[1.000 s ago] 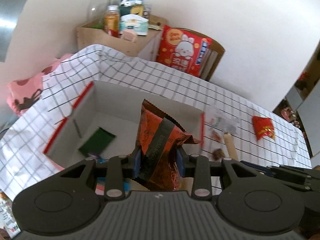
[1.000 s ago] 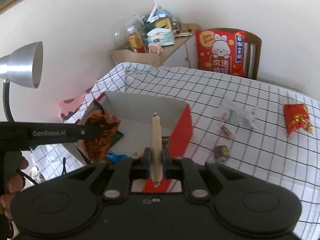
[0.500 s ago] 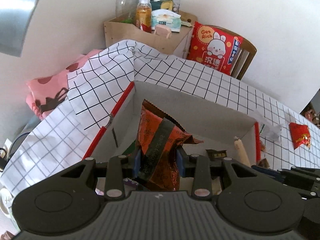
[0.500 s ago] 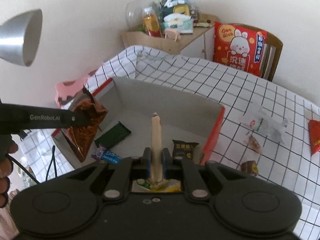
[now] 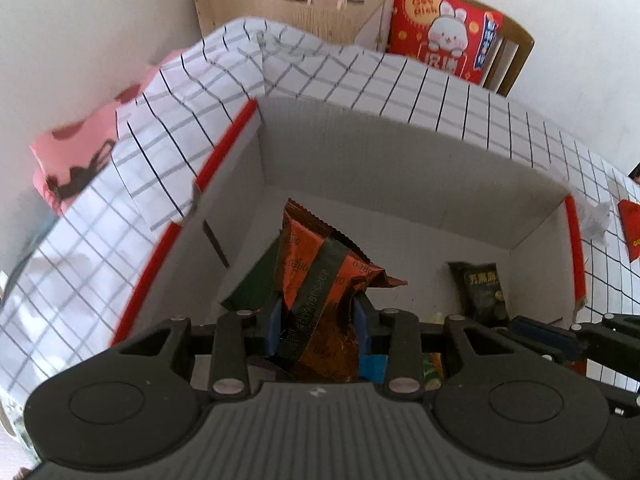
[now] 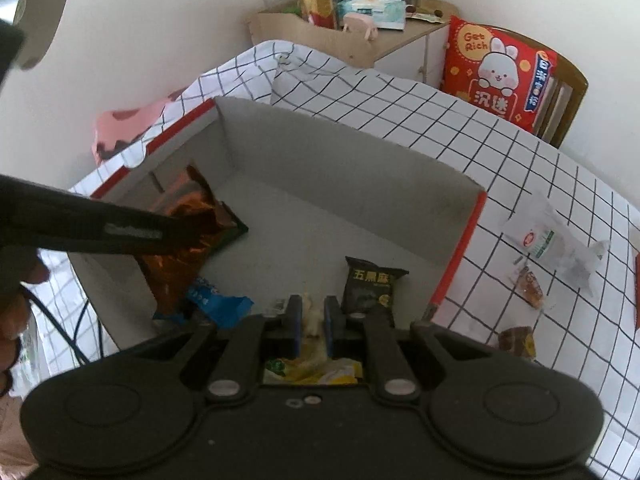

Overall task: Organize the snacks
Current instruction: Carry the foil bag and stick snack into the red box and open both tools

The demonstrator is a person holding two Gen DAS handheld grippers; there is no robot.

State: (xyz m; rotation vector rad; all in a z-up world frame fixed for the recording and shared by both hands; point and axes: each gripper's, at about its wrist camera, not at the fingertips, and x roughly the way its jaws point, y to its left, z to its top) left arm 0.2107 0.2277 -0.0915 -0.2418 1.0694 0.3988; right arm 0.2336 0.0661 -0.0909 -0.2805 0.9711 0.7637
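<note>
The left gripper (image 5: pixel 316 320) clamps an orange wrapper (image 5: pixel 320 280) between its blue pads, holding the crinkled pack upright and low inside the box (image 5: pixel 400 152), evidently so it can be let go onto the floor of the box rather than dropped from above. Just beyond the wrapper, partly under it, lies a dark green packet (image 5: pixel 252 284); to the gripper's right a black packet (image 5: pixel 482 288) lies flat on the floor of the box.

The right gripper (image 6: pixel 308 320), seen at the left one's right edge, is pinched almost shut on a pale stick snack (image 6: pixel 312 316), tipped steeply down toward the near end of the box. Only a short stub of the snack shows between the pads. Directly below it sits a yellow packet (image 6: pixel 312 368); a blue packet (image 6: pixel 220 300) lies to its left, beneath the orange wrapper, and the black packet stands just ahead and to the right. Both snacks appear to be one release away from joining the pile.

Outside the box, to the right gripper's right, a clear wrapper (image 6: pixel 552 240) and two small brown sweets (image 6: pixel 530 284) wait on the checked cloth (image 6: pixel 440 120), seemingly the next pickups. Farther back, a red rabbit bag (image 6: pixel 496 68) leans on a chair, and a cluttered wooden shelf (image 6: pixel 360 40) stands against the wall.
</note>
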